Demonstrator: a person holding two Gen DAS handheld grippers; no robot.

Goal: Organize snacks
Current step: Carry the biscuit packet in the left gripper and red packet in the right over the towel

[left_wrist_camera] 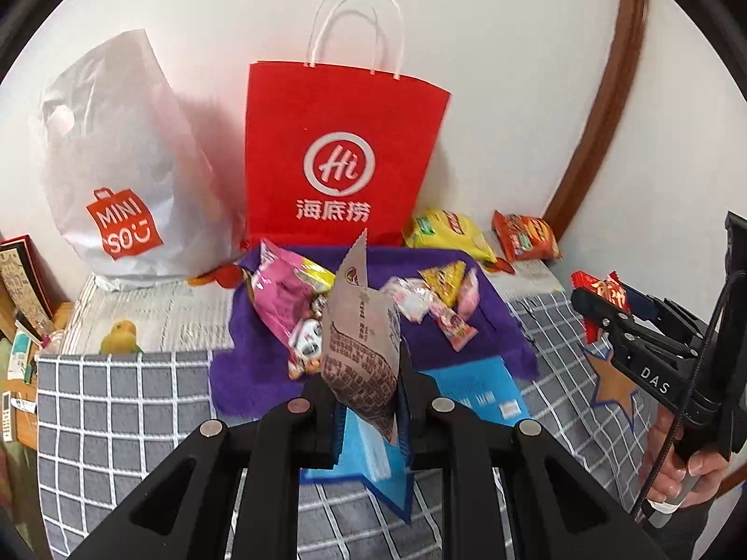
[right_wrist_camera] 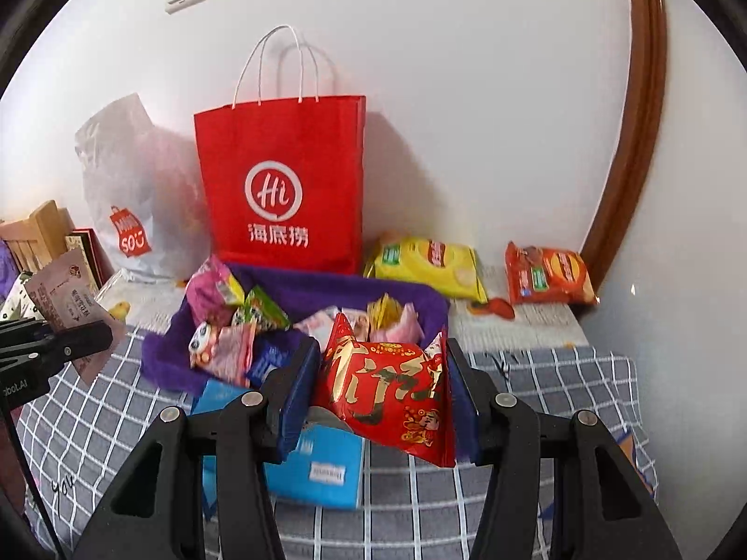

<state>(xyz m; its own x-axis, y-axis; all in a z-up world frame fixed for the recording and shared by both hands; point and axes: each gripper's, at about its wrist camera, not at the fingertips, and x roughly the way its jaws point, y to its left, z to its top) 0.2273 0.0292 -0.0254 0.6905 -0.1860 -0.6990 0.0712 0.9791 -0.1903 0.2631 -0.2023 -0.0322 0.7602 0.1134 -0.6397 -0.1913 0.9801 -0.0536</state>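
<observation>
Left tool (left_wrist_camera: 366,401): jaws closed tight on a brown-printed packet (left_wrist_camera: 362,350), held upright, off the bed. Right tool (right_wrist_camera: 383,392): jaws approx. half open, clamped on a red packet (right_wrist_camera: 397,392), also off the bed. Loose snacks (right_wrist_camera: 233,326) lie on a purple cloth (right_wrist_camera: 327,287) at 12 o'clock of both tools. Red bag (right_wrist_camera: 285,186) stands behind the cloth against the wall; white bag (left_wrist_camera: 121,177) at its 9 o'clock. Yellow packet (right_wrist_camera: 429,266) and orange packet (right_wrist_camera: 548,275) at 3 o'clock of the red bag.
</observation>
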